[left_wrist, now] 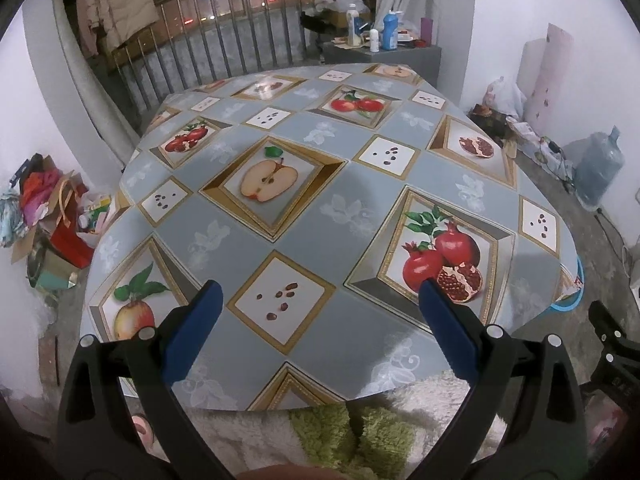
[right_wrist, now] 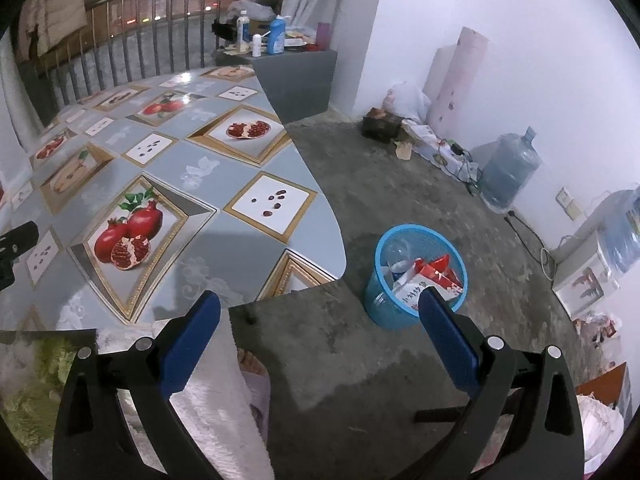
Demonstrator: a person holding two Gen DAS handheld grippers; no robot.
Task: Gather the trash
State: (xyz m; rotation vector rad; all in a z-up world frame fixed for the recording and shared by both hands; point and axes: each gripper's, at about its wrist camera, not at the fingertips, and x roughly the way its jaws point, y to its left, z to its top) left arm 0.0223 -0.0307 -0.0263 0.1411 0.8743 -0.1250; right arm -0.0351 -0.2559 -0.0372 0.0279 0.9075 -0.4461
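Observation:
My left gripper (left_wrist: 320,296) is open above the near part of the table (left_wrist: 328,184), which wears a grey-blue cloth printed with fruit; nothing lies between its blue fingers. My right gripper (right_wrist: 320,304) is open too, held over the table's near right corner and the concrete floor. Just right of it on the floor stands a blue mesh bin (right_wrist: 416,280) holding a red and white carton (right_wrist: 432,276) and a clear plastic bottle (right_wrist: 396,252). The bin's rim (left_wrist: 568,300) peeks out past the table edge in the left wrist view.
A grey cabinet (right_wrist: 296,76) with bottles stands behind the table, by a metal railing (left_wrist: 224,40). Water jugs (right_wrist: 508,168), cables and paper rolls line the right wall. Bags and boxes (left_wrist: 52,216) pile at the left wall. A person's fluffy clothing (left_wrist: 320,432) fills the near edge.

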